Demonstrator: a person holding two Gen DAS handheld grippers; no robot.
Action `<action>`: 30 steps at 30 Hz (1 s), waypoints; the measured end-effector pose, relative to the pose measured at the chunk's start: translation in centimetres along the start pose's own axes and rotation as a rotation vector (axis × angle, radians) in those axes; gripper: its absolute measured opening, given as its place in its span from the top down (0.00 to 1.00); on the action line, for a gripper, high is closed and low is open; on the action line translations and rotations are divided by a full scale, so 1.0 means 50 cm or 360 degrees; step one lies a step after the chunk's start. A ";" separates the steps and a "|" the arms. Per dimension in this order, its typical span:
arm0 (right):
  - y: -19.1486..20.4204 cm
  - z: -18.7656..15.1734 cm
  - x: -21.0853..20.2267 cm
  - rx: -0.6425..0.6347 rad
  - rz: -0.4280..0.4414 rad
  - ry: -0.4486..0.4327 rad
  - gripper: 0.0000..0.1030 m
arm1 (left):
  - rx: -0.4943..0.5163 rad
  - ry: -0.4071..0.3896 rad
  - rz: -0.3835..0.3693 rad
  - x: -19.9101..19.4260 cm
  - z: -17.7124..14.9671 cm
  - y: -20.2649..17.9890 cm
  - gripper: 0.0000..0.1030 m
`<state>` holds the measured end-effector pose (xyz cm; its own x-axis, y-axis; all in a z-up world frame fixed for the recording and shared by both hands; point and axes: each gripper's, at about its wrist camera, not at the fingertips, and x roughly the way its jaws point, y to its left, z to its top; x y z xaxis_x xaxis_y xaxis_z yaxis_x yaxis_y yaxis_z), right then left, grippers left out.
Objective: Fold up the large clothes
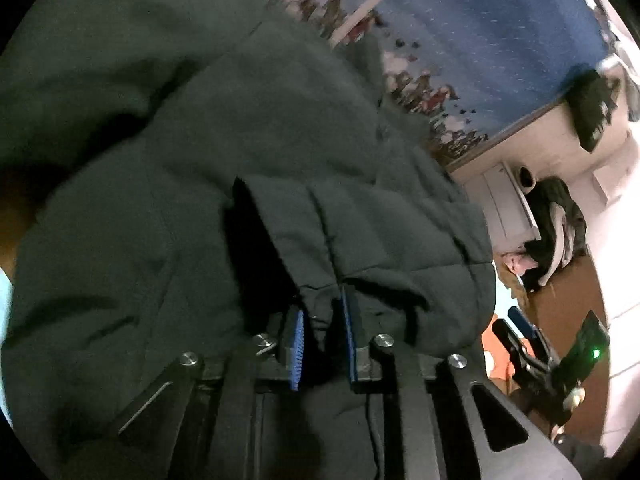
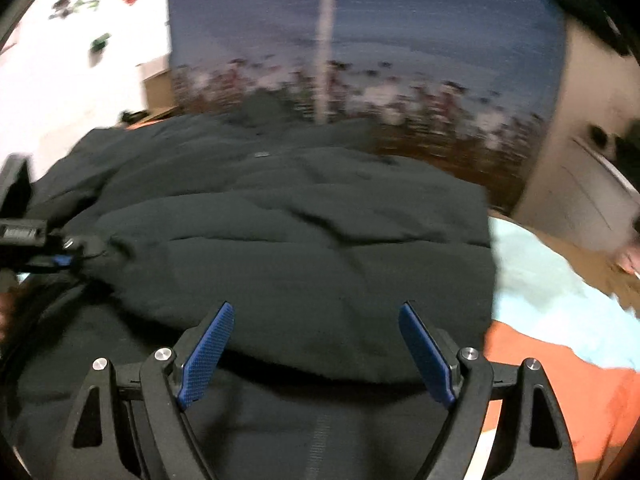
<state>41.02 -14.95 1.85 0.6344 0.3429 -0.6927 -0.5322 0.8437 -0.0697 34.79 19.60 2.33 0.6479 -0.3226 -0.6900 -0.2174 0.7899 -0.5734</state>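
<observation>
Left wrist view: my left gripper (image 1: pixel 322 334), blue pads drawn narrow, pinching a bunched hem or cuff of the dark padded jacket (image 1: pixel 224 152). The garment fills most of this view and drapes forward over the fingers.

Right wrist view: my right gripper (image 2: pixel 316 350), blue pads (image 2: pixel 208 350) spread wide, holding nothing, poised over the near edge of the jacket. The left gripper shows at the far left edge, at the jacket's side.

Item location: the jacket (image 2: pixel 288 240) lies spread in a thick mound on an orange and pale blue cover (image 2: pixel 560 320), with a blue patterned curtain (image 2: pixel 400 40) behind. Whether a fold is already laid I cannot tell for certain; one thick layer appears to rest over another.

Background, left view: a second dark garment (image 1: pixel 556 216) heaped against white furniture.

Risks, as I judge them:
- The pinch takes only a small tuck of slick padded fabric; a brisk lift could pull it free.
- With one side held alone, the bulk may sag and skew the fold.
- Puffy filling may spring the layers open again.
</observation>
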 end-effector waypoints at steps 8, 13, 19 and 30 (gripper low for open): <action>-0.090 0.005 0.010 0.0152 -0.0119 -0.0069 0.17 | 0.0445 -0.0445 0.0174 -0.131 0.036 -0.115 0.96; -0.095 0.021 0.064 0.0124 -0.0042 -0.0037 0.21 | 0.0479 -0.0391 0.0470 -0.092 0.056 -0.066 0.96; -0.074 0.026 0.142 0.0065 0.0027 0.0096 0.52 | 0.0479 -0.0219 0.0694 0.018 0.016 0.018 0.95; -0.067 0.019 0.217 0.0081 0.0035 0.0260 0.50 | 0.0447 -0.0220 0.0670 -0.009 -0.002 0.037 0.86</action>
<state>50.22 -13.66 -4.76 0.5210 0.2935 -0.8015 -0.5133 0.8580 -0.0195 34.02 21.17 1.54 0.6409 0.1100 -0.7597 -0.2880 0.9518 -0.1052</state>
